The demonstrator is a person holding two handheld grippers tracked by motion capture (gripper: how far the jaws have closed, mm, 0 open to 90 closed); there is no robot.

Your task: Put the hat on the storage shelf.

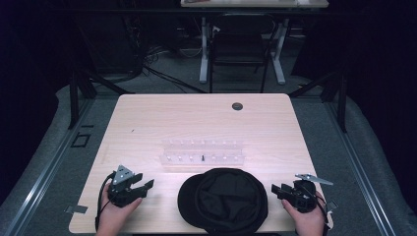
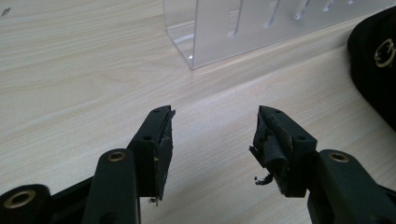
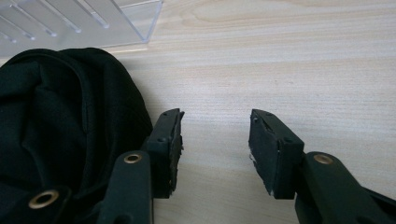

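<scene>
Soft, light, floppy black fabric cap [image 1: 223,199] at bottom centre of the high view, probably best pinched at its stiffer brim; left gripper [image 1: 142,186] and right gripper [image 1: 276,191] wide open, empty.

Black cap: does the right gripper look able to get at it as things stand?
Probably yes. The right gripper rests open on the table just beside the black cap, jaws pointing toward it, with bare wood between and nothing blocking.
</scene>
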